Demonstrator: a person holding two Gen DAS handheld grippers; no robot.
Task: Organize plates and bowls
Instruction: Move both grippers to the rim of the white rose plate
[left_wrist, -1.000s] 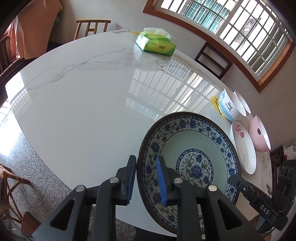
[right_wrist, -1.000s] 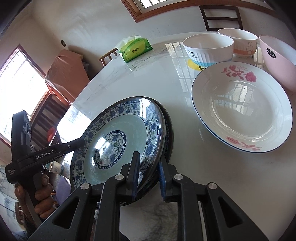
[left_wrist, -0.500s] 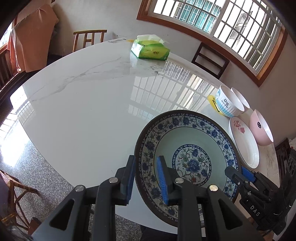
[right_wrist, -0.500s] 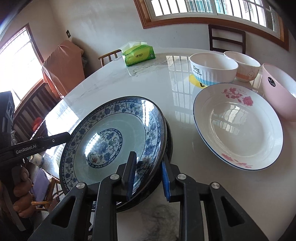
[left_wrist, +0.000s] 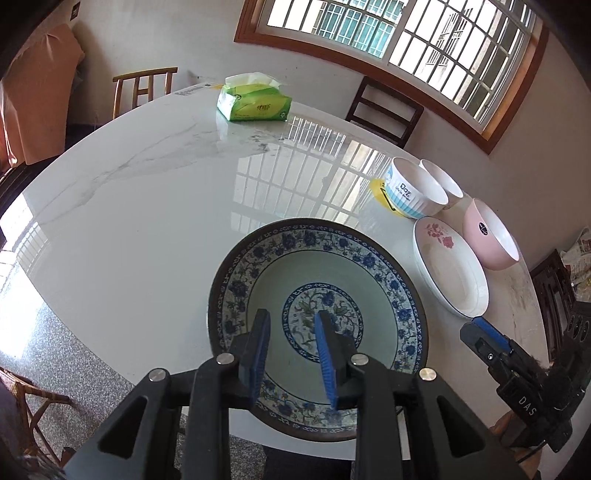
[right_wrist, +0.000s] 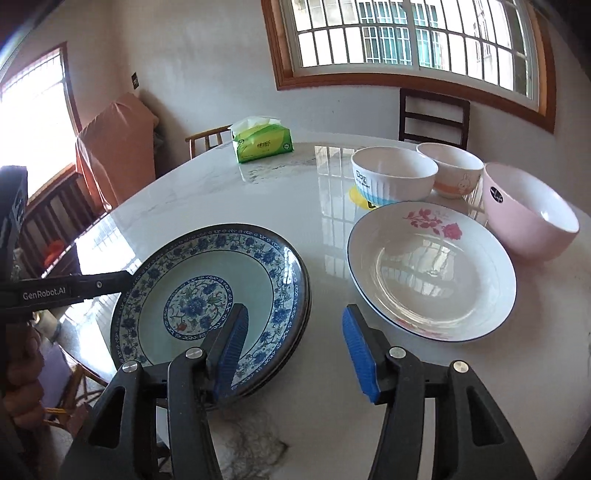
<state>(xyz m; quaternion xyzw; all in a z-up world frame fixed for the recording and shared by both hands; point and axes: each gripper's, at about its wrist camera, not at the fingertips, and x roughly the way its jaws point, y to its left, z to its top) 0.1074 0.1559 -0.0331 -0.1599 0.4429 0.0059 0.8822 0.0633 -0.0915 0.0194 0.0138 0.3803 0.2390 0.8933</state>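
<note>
A blue-and-white floral plate (left_wrist: 314, 273) (right_wrist: 207, 266) with a dark rim lies flat on the white marble table (left_wrist: 147, 203), overhanging its near edge. My left gripper (left_wrist: 291, 317) hovers over the plate's inside; its jaws are a narrow gap apart with nothing between the pads. In the right wrist view its tip (right_wrist: 122, 280) sits at the plate's left rim. My right gripper (right_wrist: 293, 310) is off the plate with its jaws opening. One finger is over the plate's right rim, the other over bare table, and neither pad presses on anything.
Right of the blue plate is a white rose-pattern plate (right_wrist: 432, 273). Behind it stand a ribbed white bowl (right_wrist: 391, 177), a rabbit bowl (right_wrist: 450, 170) and a pink bowl (right_wrist: 532, 218). A green tissue pack (right_wrist: 262, 142) lies at the far side. Chairs ring the table.
The right jaws have spread wide and let go of the blue plate's rim. The left gripper has come off the rim and now hangs over the plate, which lies flat.
</note>
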